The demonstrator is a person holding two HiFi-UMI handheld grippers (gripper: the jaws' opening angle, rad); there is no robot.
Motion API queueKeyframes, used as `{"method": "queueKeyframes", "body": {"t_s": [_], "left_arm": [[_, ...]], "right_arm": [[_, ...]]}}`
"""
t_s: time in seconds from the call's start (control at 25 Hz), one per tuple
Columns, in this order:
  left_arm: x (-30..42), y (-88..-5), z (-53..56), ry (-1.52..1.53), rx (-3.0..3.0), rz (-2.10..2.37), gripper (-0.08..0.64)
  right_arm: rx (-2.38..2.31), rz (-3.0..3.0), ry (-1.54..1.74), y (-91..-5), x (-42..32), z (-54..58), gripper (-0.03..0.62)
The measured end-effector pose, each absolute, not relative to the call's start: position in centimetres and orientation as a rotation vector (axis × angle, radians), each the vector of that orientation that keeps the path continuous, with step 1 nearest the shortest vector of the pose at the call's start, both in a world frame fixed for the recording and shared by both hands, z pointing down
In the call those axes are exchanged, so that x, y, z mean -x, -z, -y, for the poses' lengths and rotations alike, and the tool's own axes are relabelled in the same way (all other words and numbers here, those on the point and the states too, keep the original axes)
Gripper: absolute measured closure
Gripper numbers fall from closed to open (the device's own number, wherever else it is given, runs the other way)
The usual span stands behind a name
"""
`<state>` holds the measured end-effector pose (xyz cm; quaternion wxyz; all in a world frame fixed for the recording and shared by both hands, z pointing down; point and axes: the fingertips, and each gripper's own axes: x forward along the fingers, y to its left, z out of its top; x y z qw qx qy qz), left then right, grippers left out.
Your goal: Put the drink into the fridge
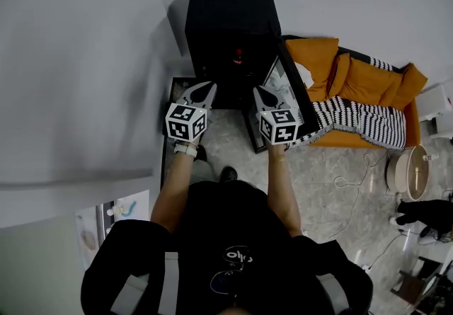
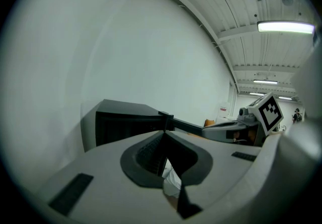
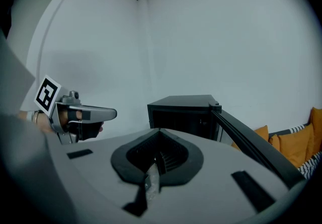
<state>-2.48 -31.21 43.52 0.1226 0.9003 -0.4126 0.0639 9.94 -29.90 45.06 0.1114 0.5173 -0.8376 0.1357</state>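
A black mini fridge (image 1: 228, 30) stands against the wall with its door (image 1: 291, 94) swung open to the right. Deep in its dark inside a small red thing (image 1: 238, 59) shows, too small to tell what it is. My left gripper (image 1: 209, 86) and right gripper (image 1: 260, 91) hover side by side in front of the opening, both shut with nothing between the jaws. The left gripper view shows the fridge (image 2: 126, 122) ahead and the right gripper (image 2: 236, 128) beside it. From the right gripper view I see the fridge (image 3: 183, 112), its door (image 3: 251, 145) and the left gripper (image 3: 108, 114).
An orange sofa (image 1: 361, 80) with a striped blanket (image 1: 354, 119) stands right of the fridge door. A round white object (image 1: 408, 168) and loose cables (image 1: 350, 182) lie on the floor at the right. A white wall (image 1: 85, 59) runs along the left.
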Motion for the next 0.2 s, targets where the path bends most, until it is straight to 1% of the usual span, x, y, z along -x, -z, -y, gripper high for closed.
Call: {"method": "queueKeyframes", "body": {"t_s": [0.2], "left_arm": [[2.40, -43.55, 31.51, -0.186, -2.626, 1.199, 0.552]], "right_arm": [[-1.511, 2.451, -0.406, -45.47, -9.82, 30.14, 0.584]]}}
